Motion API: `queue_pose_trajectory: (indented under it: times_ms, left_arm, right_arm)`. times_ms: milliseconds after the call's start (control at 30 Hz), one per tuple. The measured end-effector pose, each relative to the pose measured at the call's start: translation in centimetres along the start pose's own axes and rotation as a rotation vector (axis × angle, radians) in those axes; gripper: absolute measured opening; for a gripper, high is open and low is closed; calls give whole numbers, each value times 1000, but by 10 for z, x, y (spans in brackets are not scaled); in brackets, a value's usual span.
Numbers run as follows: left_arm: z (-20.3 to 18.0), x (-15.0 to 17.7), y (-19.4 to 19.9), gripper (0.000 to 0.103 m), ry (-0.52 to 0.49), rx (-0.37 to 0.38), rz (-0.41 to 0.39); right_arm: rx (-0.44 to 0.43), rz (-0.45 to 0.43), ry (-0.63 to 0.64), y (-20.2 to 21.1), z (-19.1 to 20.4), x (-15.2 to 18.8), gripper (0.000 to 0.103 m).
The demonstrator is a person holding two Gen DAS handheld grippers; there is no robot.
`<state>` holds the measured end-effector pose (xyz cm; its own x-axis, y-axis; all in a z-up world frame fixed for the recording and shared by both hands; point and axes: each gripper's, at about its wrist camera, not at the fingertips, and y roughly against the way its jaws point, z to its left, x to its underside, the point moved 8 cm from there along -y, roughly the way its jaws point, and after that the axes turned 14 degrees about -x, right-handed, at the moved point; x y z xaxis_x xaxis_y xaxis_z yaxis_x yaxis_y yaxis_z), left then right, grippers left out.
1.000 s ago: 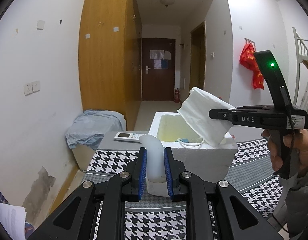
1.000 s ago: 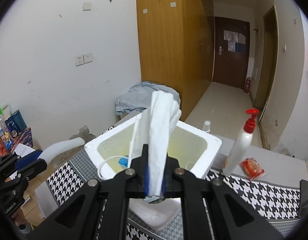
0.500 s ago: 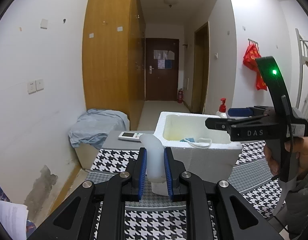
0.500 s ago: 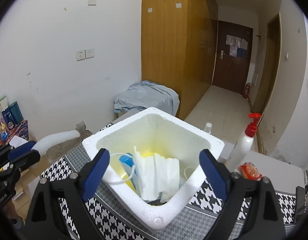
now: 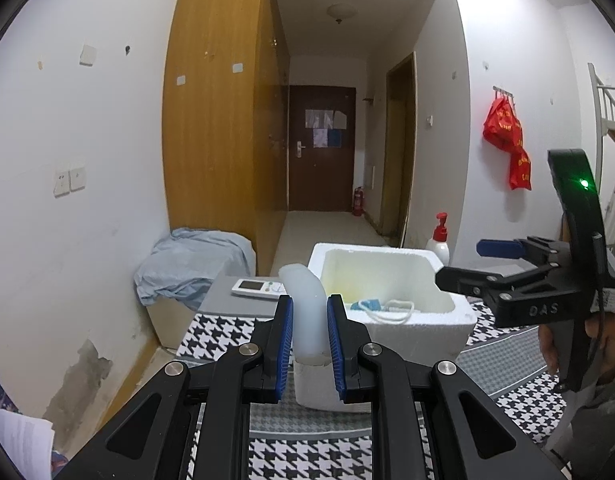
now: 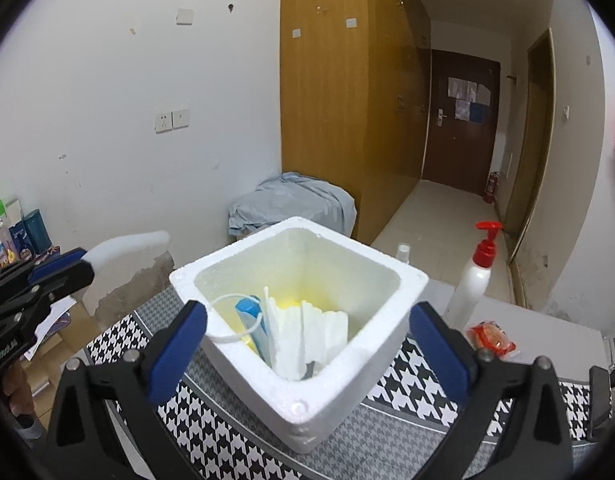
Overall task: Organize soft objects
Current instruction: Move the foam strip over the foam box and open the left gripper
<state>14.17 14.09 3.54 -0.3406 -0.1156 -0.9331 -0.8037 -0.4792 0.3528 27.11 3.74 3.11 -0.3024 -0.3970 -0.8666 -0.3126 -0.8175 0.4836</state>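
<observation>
The left claw (image 5: 309, 330) is clamped on a white foam piece (image 5: 305, 304), whose long axis runs forward and up out of the pads. The foam box (image 6: 299, 344) stands just ahead of that claw and slightly to its right, on the bench (image 6: 407, 420). The right claw (image 6: 307, 348), jaws just opened wide and empty, hangs over the box, where the folded white cloth (image 6: 307, 336) lies. The left hand is the likelier to move next.
</observation>
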Motion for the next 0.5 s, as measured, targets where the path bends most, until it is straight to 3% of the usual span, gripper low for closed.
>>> queue_pose_trajectory:
  times_ms: [500]
  left_arm:
    - [-26,-17,-15,19,-27,50,-15]
  right_arm:
    - [26,-38,-16,37,-15,15,102]
